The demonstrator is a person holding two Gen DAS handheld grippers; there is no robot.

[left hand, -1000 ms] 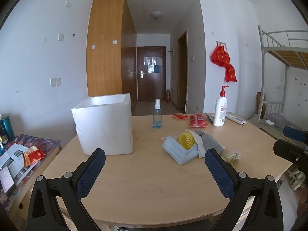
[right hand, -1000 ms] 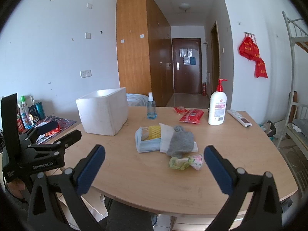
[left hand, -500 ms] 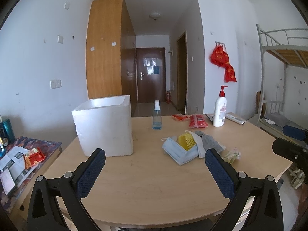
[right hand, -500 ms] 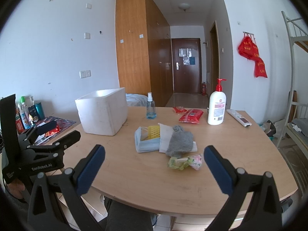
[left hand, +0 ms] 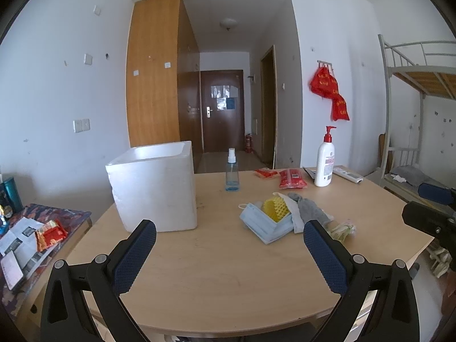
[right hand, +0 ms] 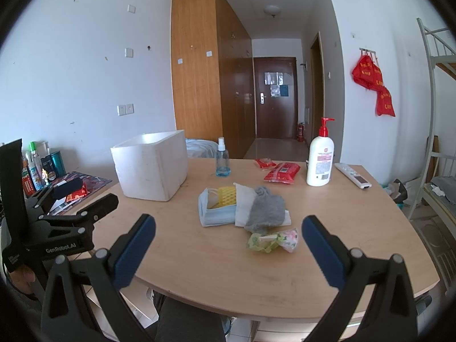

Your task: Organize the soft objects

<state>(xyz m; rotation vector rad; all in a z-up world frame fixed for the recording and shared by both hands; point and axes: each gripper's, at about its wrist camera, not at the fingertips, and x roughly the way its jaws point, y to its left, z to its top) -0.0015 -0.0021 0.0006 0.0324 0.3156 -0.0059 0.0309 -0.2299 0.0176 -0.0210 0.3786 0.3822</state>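
A pile of soft things lies mid-table: a blue face mask (right hand: 216,213) (left hand: 265,225), a yellow foam net (right hand: 228,196) (left hand: 275,209), a white cloth (right hand: 242,202), a grey sock (right hand: 266,211) (left hand: 310,209) and a small floral bundle (right hand: 273,240) (left hand: 343,229). A white foam box (left hand: 155,188) (right hand: 152,165) stands open at the left. My left gripper (left hand: 228,252) is open and empty over the near table edge. My right gripper (right hand: 228,249) is open and empty, short of the pile.
A spray bottle (right hand: 222,161), a lotion pump bottle (right hand: 319,159), red packets (right hand: 280,172) and a remote (right hand: 352,175) stand at the table's back. A side table with bottles and papers (right hand: 42,171) is at left. A bunk bed (left hand: 419,114) is at right.
Both grippers have stayed open and nearly still, with only slight drift of the views. Nothing on the table has moved.
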